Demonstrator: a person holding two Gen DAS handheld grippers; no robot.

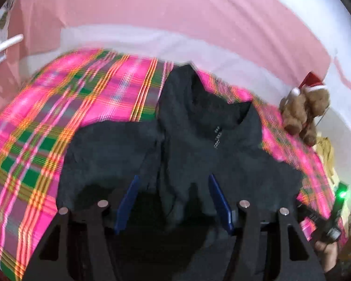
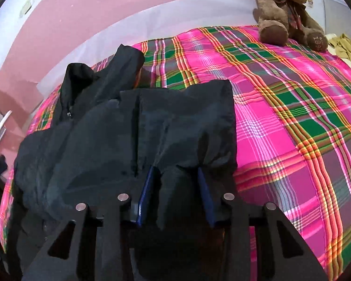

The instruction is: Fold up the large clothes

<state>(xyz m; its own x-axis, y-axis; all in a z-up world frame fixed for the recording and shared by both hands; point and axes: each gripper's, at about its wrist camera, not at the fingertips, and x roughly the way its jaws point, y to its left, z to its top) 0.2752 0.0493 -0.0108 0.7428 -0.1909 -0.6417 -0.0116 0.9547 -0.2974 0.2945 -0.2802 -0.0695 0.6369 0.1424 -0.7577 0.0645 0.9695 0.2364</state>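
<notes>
A large black jacket (image 1: 199,135) lies bunched on a bed with a pink, green and orange plaid cover (image 1: 58,117). It also shows in the right wrist view (image 2: 128,128), with its collar and zipper at the far left. My left gripper (image 1: 173,178) has its blue fingers spread over the jacket's near edge, with dark fabric between and below them. My right gripper (image 2: 177,171) has a fold of the jacket bunched between its blue fingers. The right gripper's body also shows at the right edge of the left wrist view (image 1: 332,217).
A brown teddy bear with a red Santa hat (image 2: 285,9) sits at the far right of the plaid cover (image 2: 292,117); it also shows in the left wrist view (image 1: 304,107). A yellowish cloth (image 2: 348,49) lies beside it. A pink wall (image 1: 175,7) and a white strip border the bed.
</notes>
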